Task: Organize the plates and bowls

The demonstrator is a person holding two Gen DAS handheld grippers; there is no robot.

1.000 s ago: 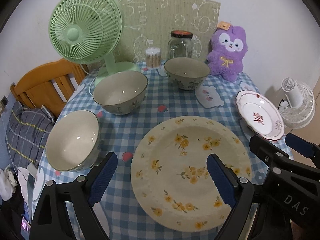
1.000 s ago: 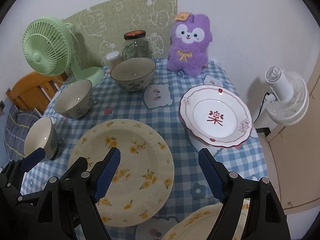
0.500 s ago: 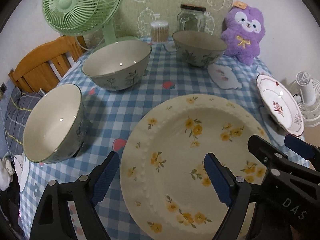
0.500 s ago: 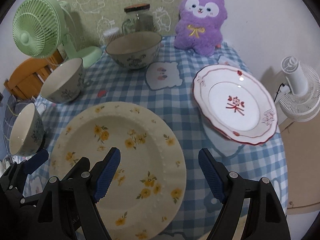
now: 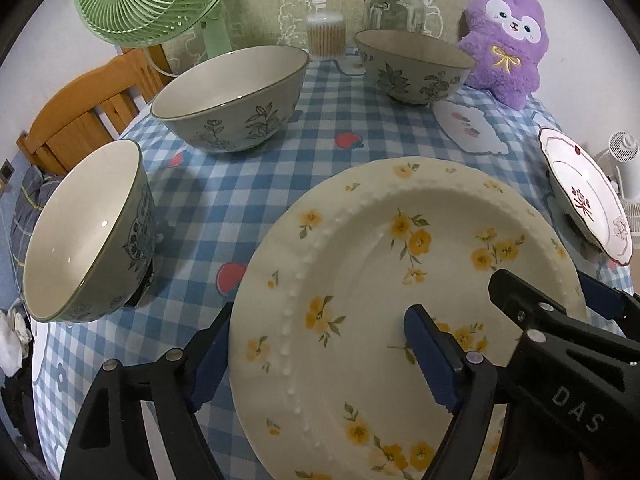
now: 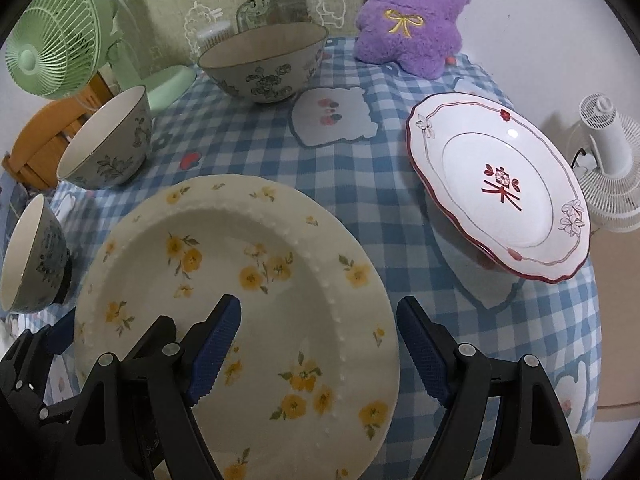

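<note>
A cream plate with yellow flowers [image 5: 400,280] lies on the blue checked tablecloth [image 5: 240,184]; it also shows in the right wrist view [image 6: 240,280]. My left gripper [image 5: 320,356] is open, its jaws straddling the plate's left rim. My right gripper [image 6: 320,352] is open, straddling the plate's right rim. A white plate with red trim [image 6: 500,184] sits at the right. Three green floral bowls stand at near left [image 5: 88,232], middle left [image 5: 232,96] and back [image 5: 412,64].
A green fan [image 5: 160,0], a glass jar [image 5: 394,8], a cotton-swab holder [image 5: 326,36] and a purple plush [image 5: 504,44] line the back. A small white coaster [image 6: 332,120] lies mid-table. A wooden chair [image 5: 80,112] stands left, a white fan [image 6: 608,168] right.
Both grippers have moved forward and lower toward the flowered plate; their jaws now straddle its left and right rims. Both stay open. Nothing on the table has moved.
</note>
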